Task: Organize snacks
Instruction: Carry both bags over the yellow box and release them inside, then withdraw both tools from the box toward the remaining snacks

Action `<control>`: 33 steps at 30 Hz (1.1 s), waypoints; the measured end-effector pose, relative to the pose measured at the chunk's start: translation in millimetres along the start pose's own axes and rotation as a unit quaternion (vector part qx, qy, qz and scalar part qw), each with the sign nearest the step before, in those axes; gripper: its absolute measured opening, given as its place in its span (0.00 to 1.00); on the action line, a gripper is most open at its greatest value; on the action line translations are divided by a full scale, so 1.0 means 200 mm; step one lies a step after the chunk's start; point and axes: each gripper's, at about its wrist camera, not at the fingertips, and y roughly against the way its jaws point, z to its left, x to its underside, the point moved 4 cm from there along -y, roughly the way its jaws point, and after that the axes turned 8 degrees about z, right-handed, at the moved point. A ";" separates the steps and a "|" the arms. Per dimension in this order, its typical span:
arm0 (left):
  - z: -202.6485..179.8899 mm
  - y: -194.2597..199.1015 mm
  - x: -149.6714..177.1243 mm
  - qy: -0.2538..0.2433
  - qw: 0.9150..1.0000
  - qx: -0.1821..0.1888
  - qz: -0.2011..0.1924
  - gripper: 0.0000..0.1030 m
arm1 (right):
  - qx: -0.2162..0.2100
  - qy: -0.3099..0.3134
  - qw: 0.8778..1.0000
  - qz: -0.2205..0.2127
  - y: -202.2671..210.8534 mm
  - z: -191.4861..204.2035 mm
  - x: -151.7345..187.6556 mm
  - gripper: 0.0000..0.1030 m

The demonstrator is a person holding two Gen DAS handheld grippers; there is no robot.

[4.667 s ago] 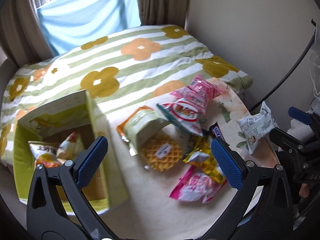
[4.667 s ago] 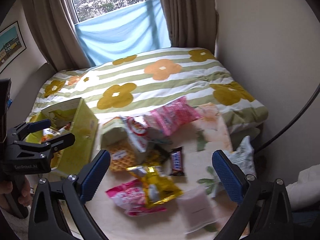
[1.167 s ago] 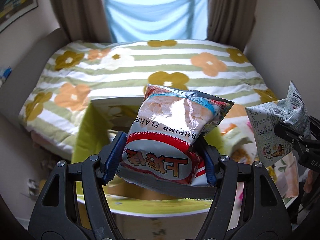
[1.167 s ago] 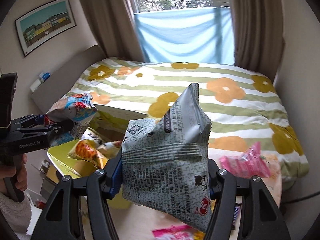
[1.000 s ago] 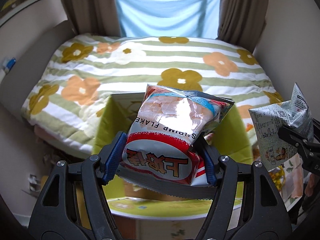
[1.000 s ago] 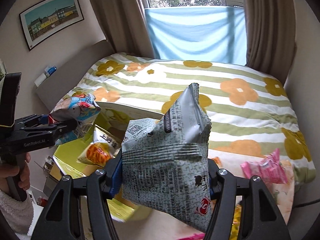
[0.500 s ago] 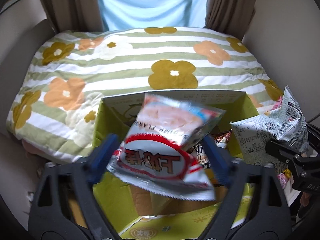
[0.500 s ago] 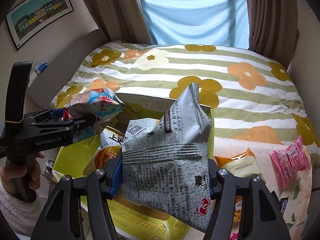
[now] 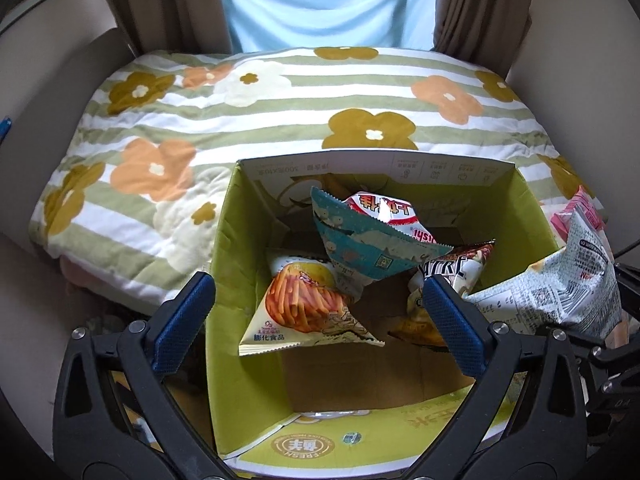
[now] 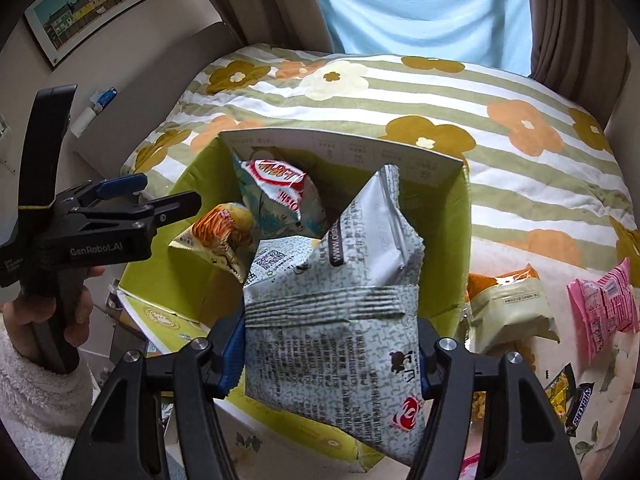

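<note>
standing upright, long axis vertical, the grey snack bag (image 10: 332, 320) sits pinched in the right gripper (image 10: 328, 344); left gripper (image 9: 320, 320) jaws just spread empty.

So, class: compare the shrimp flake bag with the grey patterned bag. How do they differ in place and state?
The shrimp flake bag lies loose inside the green box; the grey patterned bag is clamped above it in the right claw. The shrimp flake bag is red, white and teal; the grey patterned bag is grey-white. The left claw has just opened, empty. Both are sealed snack packets.

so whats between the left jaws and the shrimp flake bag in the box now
Nothing: in the left wrist view the left gripper is open above the box, and the shrimp flake bag lies inside.
</note>
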 end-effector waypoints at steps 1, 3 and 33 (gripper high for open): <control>0.00 0.00 0.01 0.002 1.000 0.001 0.000 1.00 | -0.008 0.006 1.000 0.003 -0.01 0.01 0.01 0.60; 0.00 0.01 0.02 0.004 1.000 0.001 -0.001 1.00 | -0.002 0.009 1.000 0.001 -0.04 0.02 0.02 0.73; -0.08 0.20 0.13 -0.017 0.999 0.025 -0.027 1.00 | 0.065 -0.026 0.994 -0.083 0.27 -0.02 0.19 0.95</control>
